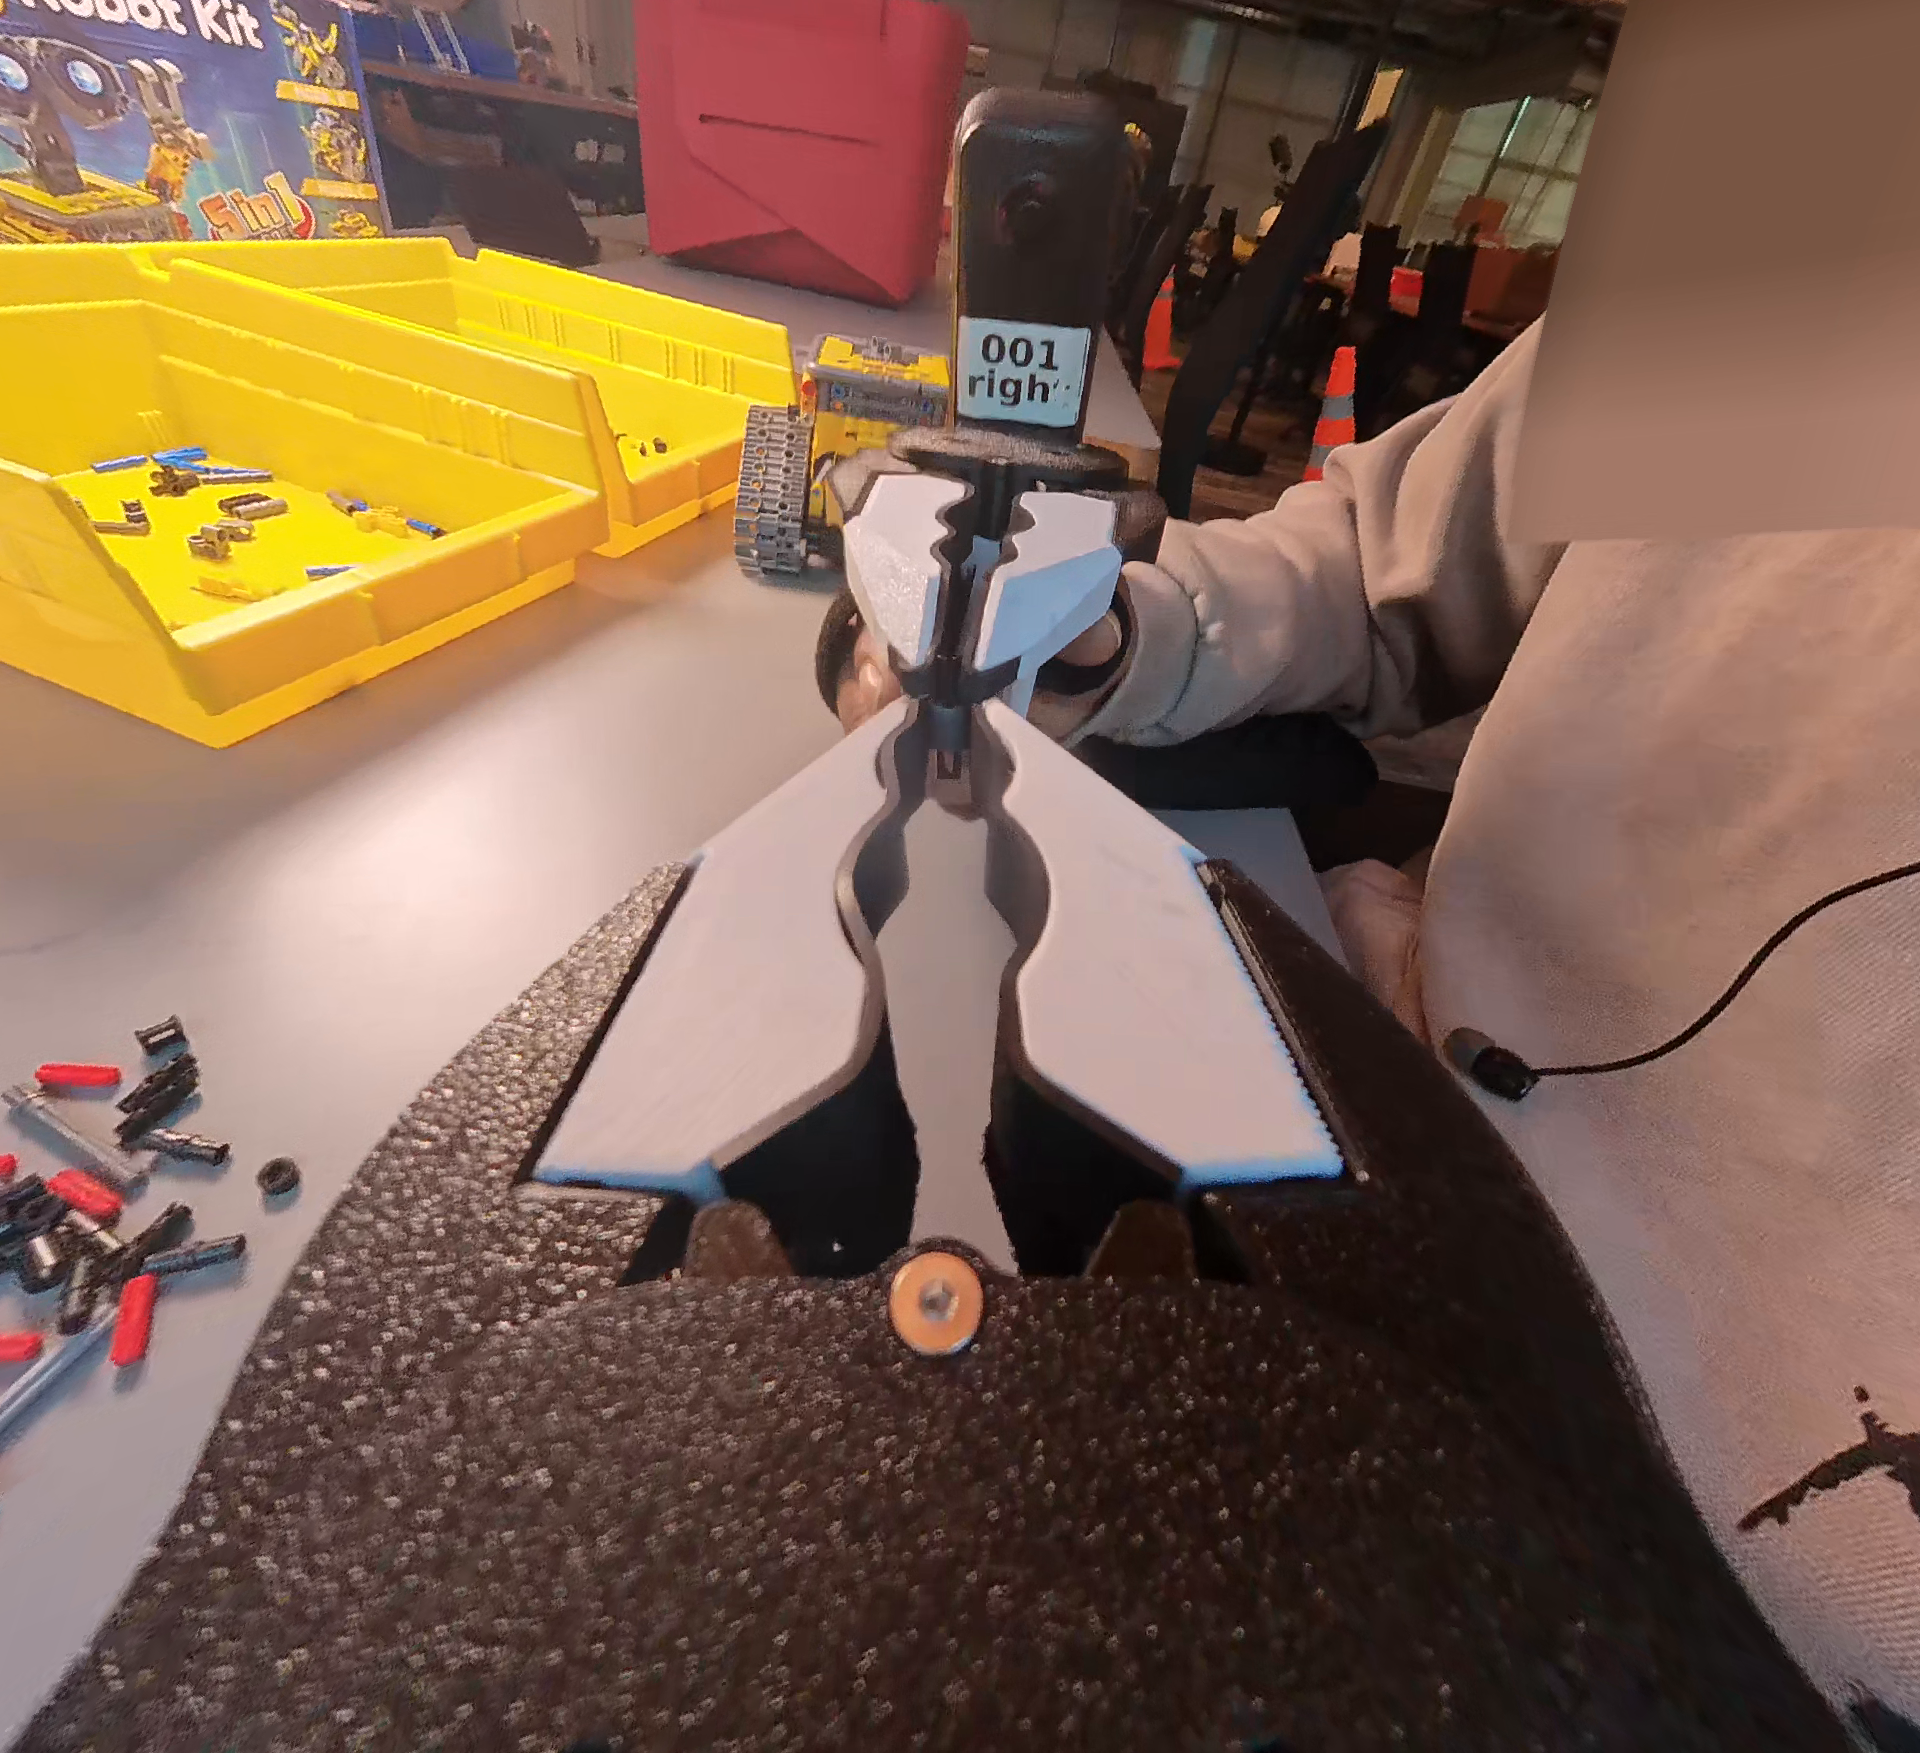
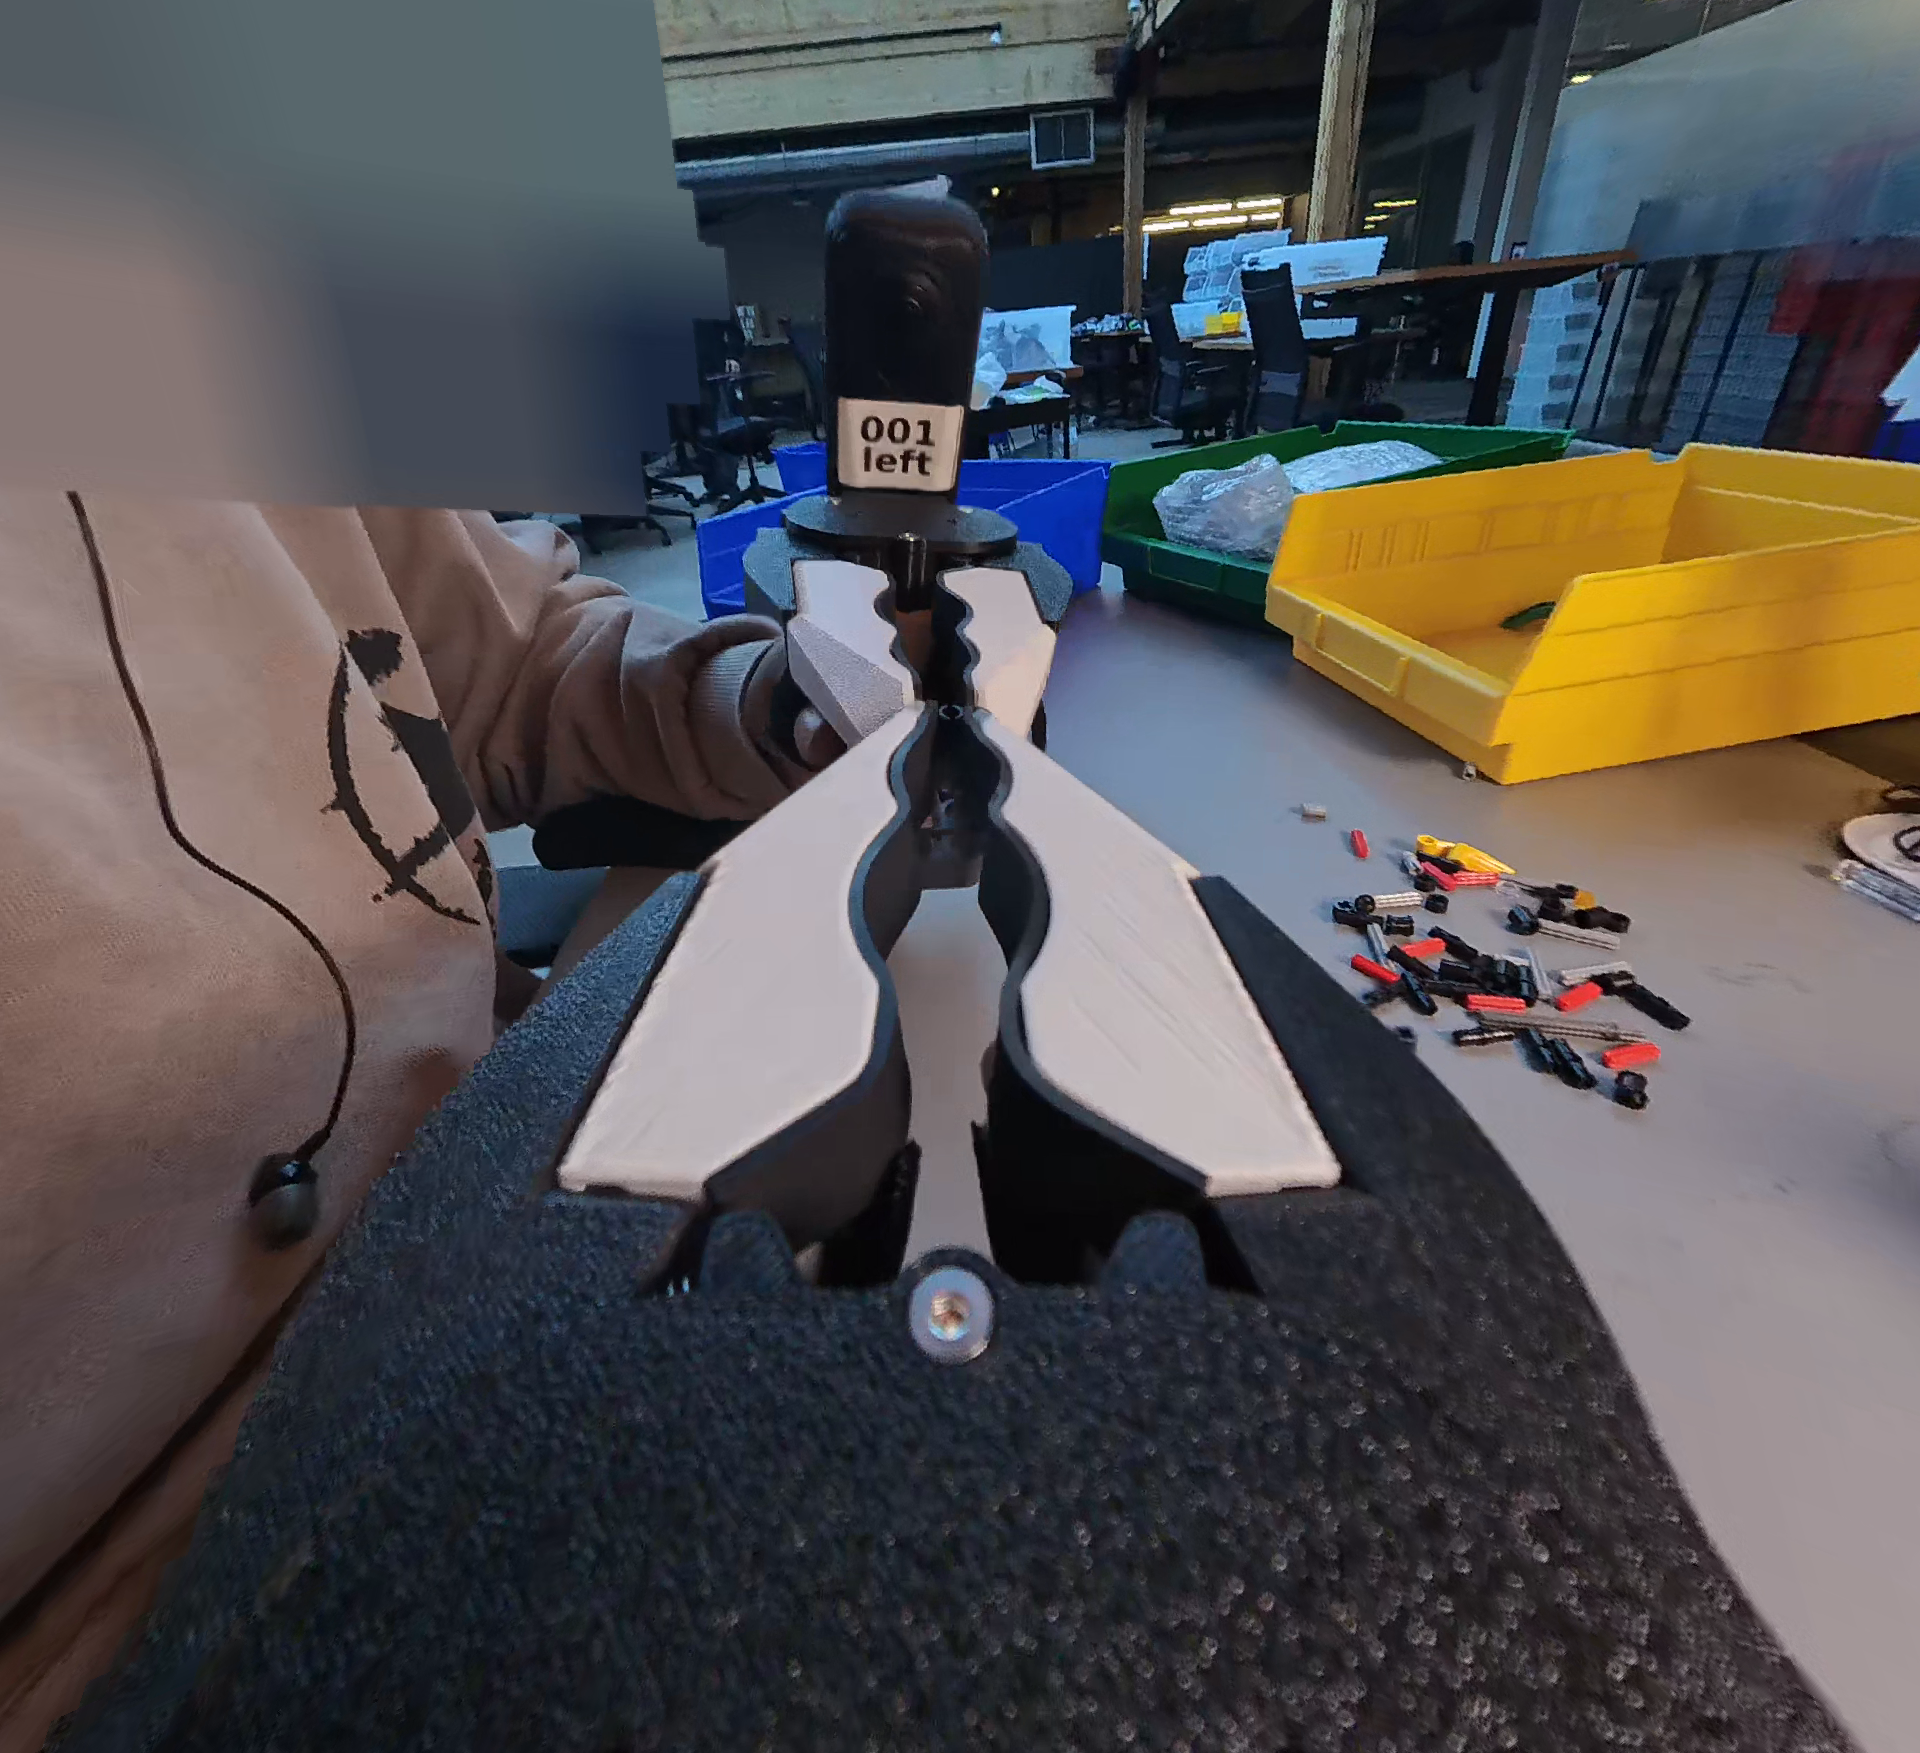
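My two grippers meet tip to tip above the grey table [image 1: 436,851]. My left gripper [image 1: 948,729] is shut on a small black building-kit part [image 1: 948,753] pinched between its white fingers. My right gripper [image 1: 951,680] faces it, fingers closed, with a thin black piece between them that touches the left one's part. In the right wrist view my right gripper [image 2: 948,721] is shut on a small black part [image 2: 948,804], and the left gripper [image 2: 935,695] stands straight opposite. I cannot tell whether it is one joined part or two.
Yellow bins [image 1: 312,623] with small pieces, a tracked yellow toy robot [image 1: 831,446], a kit box [image 1: 177,93] and a red bag [image 1: 800,124] stand behind. A loose pile of black and red pieces [image 2: 1507,965] lies nearby. Yellow [image 2: 1558,695], green [image 2: 1195,560] and blue [image 2: 1039,498] bins stand behind it. Less than 4 cm separates the two grippers' tips.
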A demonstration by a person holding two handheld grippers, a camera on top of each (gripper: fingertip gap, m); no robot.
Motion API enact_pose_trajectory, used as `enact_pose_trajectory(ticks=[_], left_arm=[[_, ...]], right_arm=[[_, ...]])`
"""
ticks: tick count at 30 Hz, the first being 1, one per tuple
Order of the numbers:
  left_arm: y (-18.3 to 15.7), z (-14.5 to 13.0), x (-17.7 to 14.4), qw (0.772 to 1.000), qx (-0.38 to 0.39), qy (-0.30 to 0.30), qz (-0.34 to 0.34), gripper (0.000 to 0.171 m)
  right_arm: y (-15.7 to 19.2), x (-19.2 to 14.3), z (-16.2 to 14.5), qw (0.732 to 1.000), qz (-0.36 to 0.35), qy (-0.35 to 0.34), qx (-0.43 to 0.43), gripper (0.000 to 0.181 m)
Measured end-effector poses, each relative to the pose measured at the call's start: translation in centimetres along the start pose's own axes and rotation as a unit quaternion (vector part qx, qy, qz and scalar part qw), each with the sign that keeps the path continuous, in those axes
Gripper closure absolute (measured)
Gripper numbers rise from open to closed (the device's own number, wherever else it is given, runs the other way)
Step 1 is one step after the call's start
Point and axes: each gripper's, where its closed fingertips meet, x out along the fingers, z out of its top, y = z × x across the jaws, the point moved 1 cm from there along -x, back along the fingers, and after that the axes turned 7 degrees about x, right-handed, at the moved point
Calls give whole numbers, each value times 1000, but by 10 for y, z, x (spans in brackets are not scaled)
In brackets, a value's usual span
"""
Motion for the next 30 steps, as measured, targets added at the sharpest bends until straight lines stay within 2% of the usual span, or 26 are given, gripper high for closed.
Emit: enact_pose_trajectory(ticks=[5, 14, 20, 30], left_arm=[[3, 7, 2, 997, -61, -51, -13, 165], [12, 15, 5, 996, -73, -59, 8, 164], [18, 17, 0, 993, -97, -70, 15, 164], [20, 22, -2, 988, -130, -89, 1, 165]], right_arm=[[-3, -1, 12, 989, 31, -62, 130, 181], [-15, -5, 22, 962, 69, -129, 232, 181], [-23, -1, 25, 946, 76, -161, 271, 181], [-25, -4, 29, 946, 70, -172, 266, 181]])
